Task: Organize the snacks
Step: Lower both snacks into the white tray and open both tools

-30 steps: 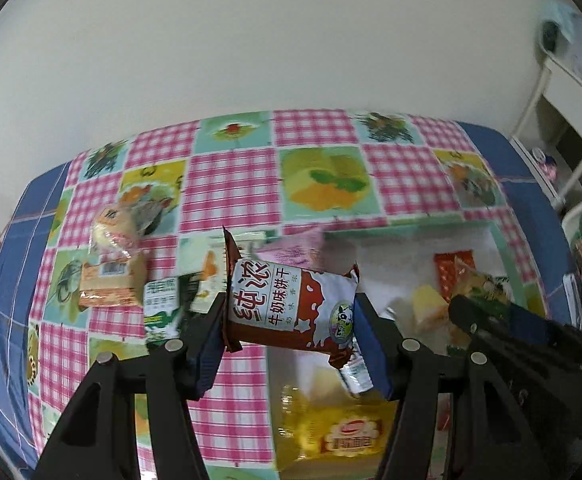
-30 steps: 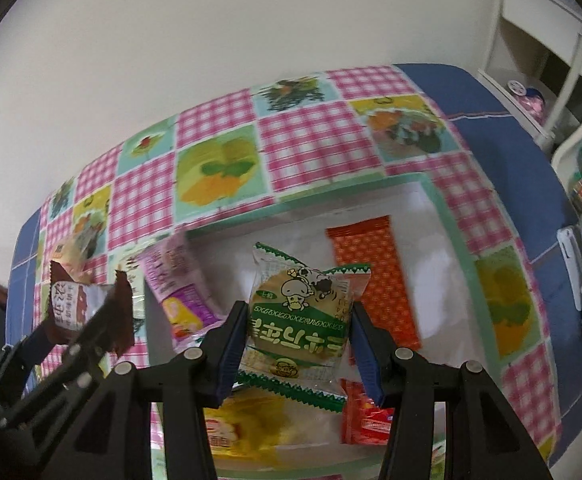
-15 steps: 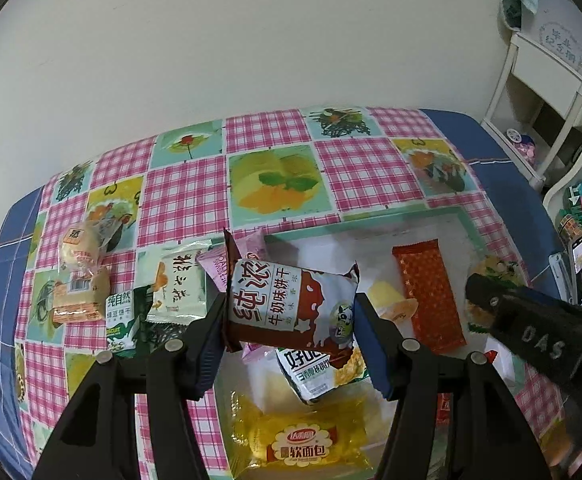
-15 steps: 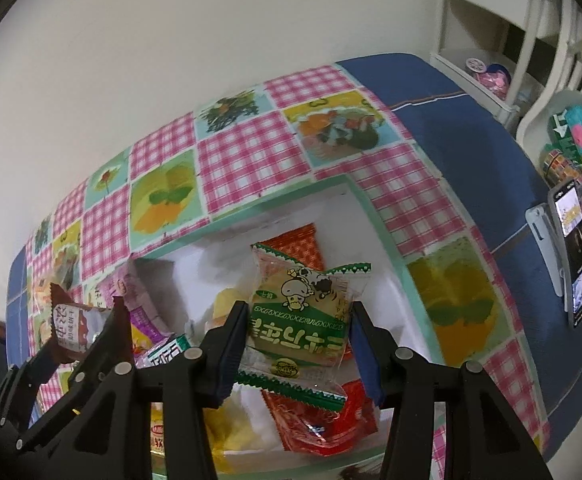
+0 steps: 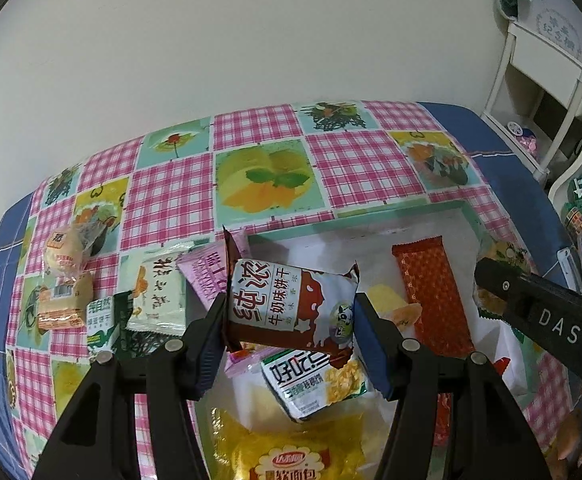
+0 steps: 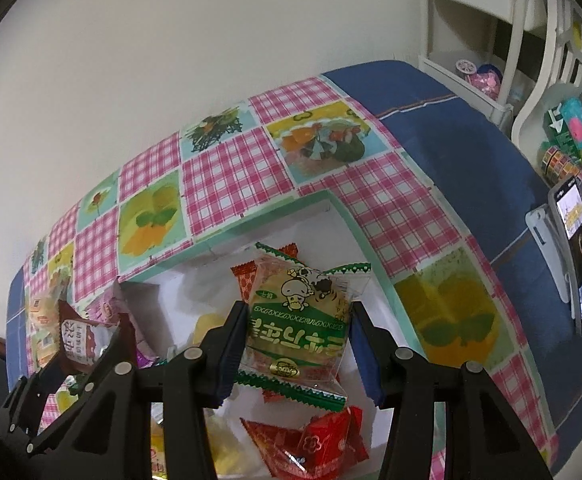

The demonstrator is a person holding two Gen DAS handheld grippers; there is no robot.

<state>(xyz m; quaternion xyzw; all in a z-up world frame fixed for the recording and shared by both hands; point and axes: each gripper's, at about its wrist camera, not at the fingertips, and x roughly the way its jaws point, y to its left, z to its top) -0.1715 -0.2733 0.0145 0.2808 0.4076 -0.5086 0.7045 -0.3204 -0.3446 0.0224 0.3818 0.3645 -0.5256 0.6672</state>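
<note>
Two snack packets held over white tray (image 5: pixel 371 236).
Left gripper (image 5: pixel 289 322) clamping brown-and-white biscuit packet (image 5: pixel 291 306); right gripper (image 6: pixel 299 334) clamping green-trimmed packet (image 6: pixel 301 320); orange wrapper (image 5: pixel 431 292) at tray's far right.

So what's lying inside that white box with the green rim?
In the white box: an orange wrapper, a yellow bread pack, a corn-picture packet, red packets. The held packs cover the rest.

Tray (image 5: pixel 467 216): I see it on the tablecloth (image 5: pixel 367 168), near the right side.
In tray: wafer bar (image 5: pixel 431 292) – right; bread pack (image 5: pixel 291 456) – front.
Left of tray: loose packets (image 5: pixel 159 292), bun (image 5: pixel 65 252) farthest left.
</note>
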